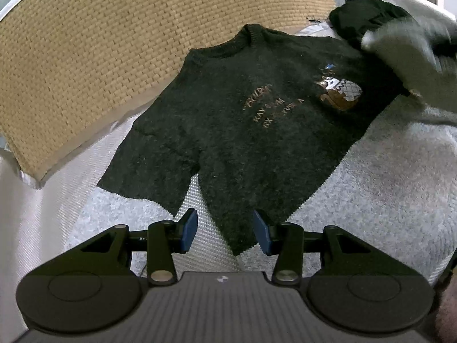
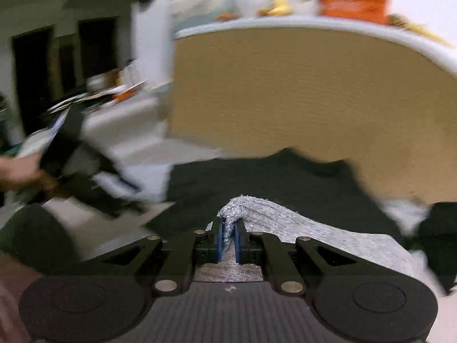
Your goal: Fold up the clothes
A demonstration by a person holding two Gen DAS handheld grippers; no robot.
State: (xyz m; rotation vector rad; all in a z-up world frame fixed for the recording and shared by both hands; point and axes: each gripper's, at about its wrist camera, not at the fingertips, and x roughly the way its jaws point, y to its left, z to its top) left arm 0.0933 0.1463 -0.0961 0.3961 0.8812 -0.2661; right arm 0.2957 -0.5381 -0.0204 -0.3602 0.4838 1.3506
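Dark fuzzy knit sweater [image 1: 242, 131] lies flat, unfolded; our left gripper [image 1: 225, 231] gapes empty, right gripper [image 2: 228, 240] pinches grey knit cloth [image 2: 285, 223]

My bed [image 1: 57, 223] carries everything here. Its cover is white with a fine woven texture, showing bare at the left and in a strip below the sweater's sleeve. A grey fleecy blanket [image 1: 385, 188] lies spread over it, filling the near and right side. The dark sweater [image 1: 242, 131] lies flat on top, front up, partly on the blanket and partly on the bare cover, its collar toward the tan woven headboard [image 1: 94, 57] that stands along the far edge. From my right camera, blurred, the sweater [image 2: 257, 183] reaches the headboard [image 2: 300, 100].
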